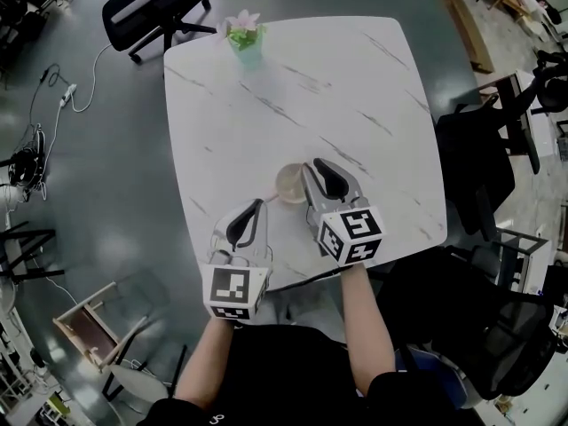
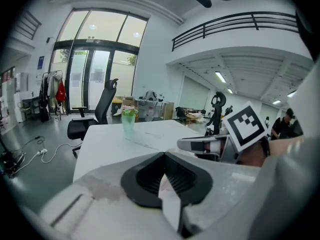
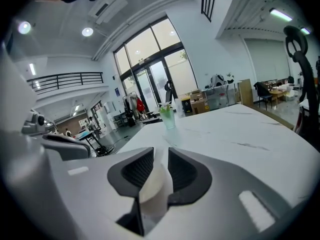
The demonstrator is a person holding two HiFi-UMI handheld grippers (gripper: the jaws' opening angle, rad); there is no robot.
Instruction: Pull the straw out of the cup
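A cream paper cup stands on the white marble table, near its front edge. My right gripper comes at the cup from the right. In the right gripper view the cup's white wall fills the gap of that gripper, and both pads touch it. A thin white straw leans out of the cup to the left. My left gripper is at its end. The left gripper view shows the white strip of straw pinched in that gripper's narrow gap.
A pale green pot with a pink flower stands at the table's far edge. A black office chair is beyond the table and dark chairs are on its right. A small wooden stool is on the floor, lower left.
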